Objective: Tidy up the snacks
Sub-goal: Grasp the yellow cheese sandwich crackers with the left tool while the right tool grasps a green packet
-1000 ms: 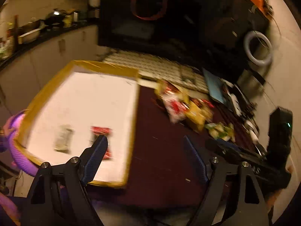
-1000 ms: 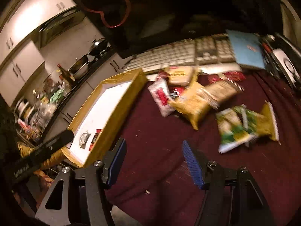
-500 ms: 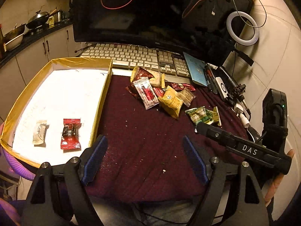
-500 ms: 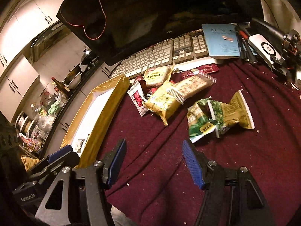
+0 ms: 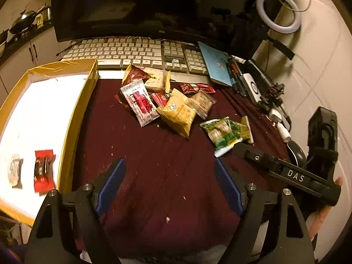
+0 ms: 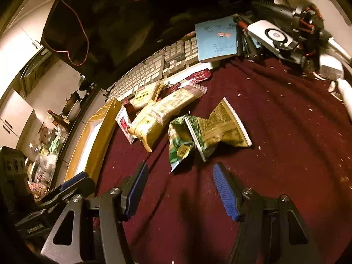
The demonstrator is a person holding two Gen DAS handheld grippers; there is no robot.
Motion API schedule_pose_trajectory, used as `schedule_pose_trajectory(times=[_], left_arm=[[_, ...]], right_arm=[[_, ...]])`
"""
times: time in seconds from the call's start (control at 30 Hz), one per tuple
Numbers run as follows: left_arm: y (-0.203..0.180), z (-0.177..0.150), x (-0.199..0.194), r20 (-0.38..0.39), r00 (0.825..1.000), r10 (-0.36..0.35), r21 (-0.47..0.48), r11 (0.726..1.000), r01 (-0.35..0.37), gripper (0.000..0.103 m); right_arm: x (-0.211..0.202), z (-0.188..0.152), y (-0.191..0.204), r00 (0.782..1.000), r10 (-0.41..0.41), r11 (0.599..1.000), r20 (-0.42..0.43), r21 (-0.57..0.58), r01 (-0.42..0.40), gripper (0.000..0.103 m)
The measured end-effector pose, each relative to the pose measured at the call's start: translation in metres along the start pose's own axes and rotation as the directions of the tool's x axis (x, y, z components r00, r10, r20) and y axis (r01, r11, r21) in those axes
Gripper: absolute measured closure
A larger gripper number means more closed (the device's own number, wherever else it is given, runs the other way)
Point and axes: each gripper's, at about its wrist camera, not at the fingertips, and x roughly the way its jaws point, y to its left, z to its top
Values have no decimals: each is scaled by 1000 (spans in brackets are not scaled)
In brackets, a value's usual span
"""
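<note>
Both claws are seen spread wide with nothing held between their blue pads. From the left wrist camera, the left gripper (image 5: 169, 184) is held above the dark red cloth (image 5: 154, 165), with bare fabric between its fingers, while the right gripper (image 5: 286, 173) is seen at the right edge, its tip close to the green snack packet (image 5: 222, 133). From the right wrist camera, the right gripper (image 6: 179, 187) is held just short of the green snack packet (image 6: 180, 143), which lies crumpled on the cloth against an olive packet (image 6: 224, 127); whether contact is made cannot be told.

A loose pile of snacks is found in the middle of the cloth, in front of the keyboard (image 5: 136, 52): a yellow packet (image 5: 178, 114), a white and red packet (image 5: 140, 101), a clear packet of brown biscuits (image 5: 201, 103), a pale packet (image 5: 156, 78) and a long dark red wrapper (image 5: 195, 88) nearest the keys. These overlap one another. The green and olive packets are set slightly apart from the pile, toward the right.

A shallow tray (image 5: 85, 101) with gold walls and a white floor is placed at the left of the cloth. Two items lie near its front corner: a red wrapped sweet (image 5: 44, 169) and, just beside it, a pale wrapped item (image 5: 15, 169).

Behind the keyboard a dark monitor (image 5: 154, 6) is seen, and a blue booklet (image 5: 217, 66) rests at the keyboard's right end.
</note>
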Motion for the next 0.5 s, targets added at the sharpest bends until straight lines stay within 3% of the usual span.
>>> schedule_pose_trajectory(times=[0.13,0.33,0.4,0.5], left_arm=[[9,9,7,-1,1000,21,-29,999,-21,21],[6,26,26,-25,999,42,3,999,-42,21],[-2,35,37,-32,998,56,48,997,-55,21],[-14,47,60,-35,993,109,132,986,-104,21]], right_arm=[[-3,8,27,997,-50,989,67,-139,59,60],[32,20,34,989,-143,970,27,-194,145,63],[38,15,39,983,-182,954,36,-235,185,83],[37,8,38,986,-160,952,48,-257,167,85]])
